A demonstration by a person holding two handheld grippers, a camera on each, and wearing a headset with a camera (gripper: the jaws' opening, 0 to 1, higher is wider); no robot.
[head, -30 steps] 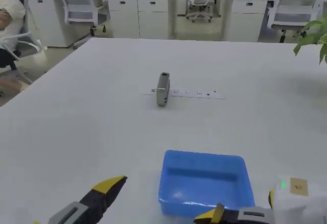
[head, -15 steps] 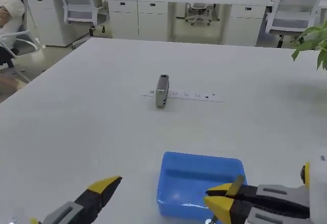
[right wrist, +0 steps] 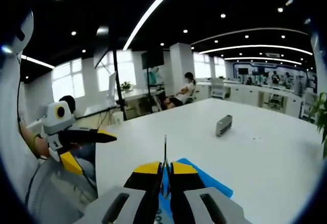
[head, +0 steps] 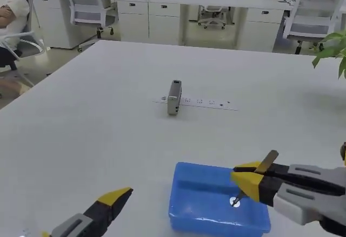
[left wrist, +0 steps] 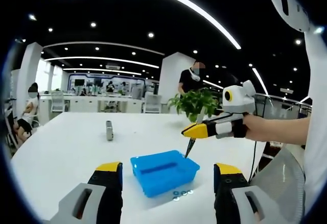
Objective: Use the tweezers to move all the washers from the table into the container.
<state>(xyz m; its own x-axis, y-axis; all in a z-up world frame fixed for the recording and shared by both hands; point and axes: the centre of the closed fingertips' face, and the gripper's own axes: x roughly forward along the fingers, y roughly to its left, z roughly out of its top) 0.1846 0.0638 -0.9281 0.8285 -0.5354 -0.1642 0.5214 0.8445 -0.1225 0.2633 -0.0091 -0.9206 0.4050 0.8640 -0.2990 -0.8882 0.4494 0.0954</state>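
Our right gripper (head: 244, 178) clamps the tweezers (head: 267, 160) over the container (head: 216, 222), lower right; left gripper (left wrist: 167, 168) gapes empty. Washers (left wrist: 182, 194) seem light, slippery; we'd pinch rims.

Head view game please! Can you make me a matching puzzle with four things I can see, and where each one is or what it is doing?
Things
1. blue plastic container
2. small grey block
3. green leafy plant
4. right gripper

Places or states
A. at the right edge of the picture
B. shut on the thin tweezers, which point down
C. alone out in the middle of the white table
D. on the near part of the table, under the tweezers' tip

Pairs: 1-D, 2-C, 3-A, 4-B
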